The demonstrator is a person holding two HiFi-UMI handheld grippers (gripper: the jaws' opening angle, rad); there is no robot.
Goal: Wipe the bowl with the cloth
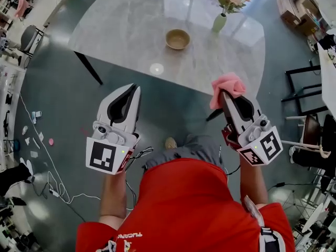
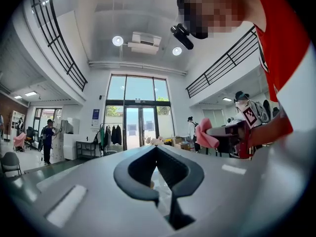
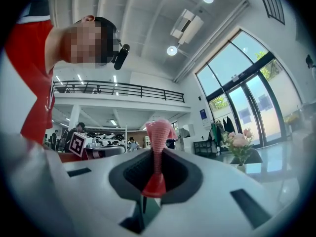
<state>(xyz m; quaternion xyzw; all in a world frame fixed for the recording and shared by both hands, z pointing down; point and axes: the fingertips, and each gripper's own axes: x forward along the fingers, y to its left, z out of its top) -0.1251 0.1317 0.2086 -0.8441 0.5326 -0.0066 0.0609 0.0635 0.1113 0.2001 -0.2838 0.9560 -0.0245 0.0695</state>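
A wooden bowl (image 1: 177, 39) stands on the grey marble table (image 1: 126, 30), far ahead of both grippers. My right gripper (image 1: 224, 94) is shut on a pink cloth (image 1: 227, 87), which bunches above its jaw tips; the same cloth (image 3: 157, 142) rises as a thin pinched strip between the jaws in the right gripper view. It also shows as a pink cloth (image 2: 205, 134) at the right of the left gripper view. My left gripper (image 1: 135, 88) is held at the left, short of the table's near edge, shut with nothing in it. Both grippers tilt upward.
A pale green vase of pink flowers (image 1: 220, 21) stands on the table right of the bowl. Black frames (image 1: 302, 91) stand at the right. Cables and small items (image 1: 37, 146) lie on the floor at the left. A person's red shirt (image 1: 184, 203) fills the lower view.
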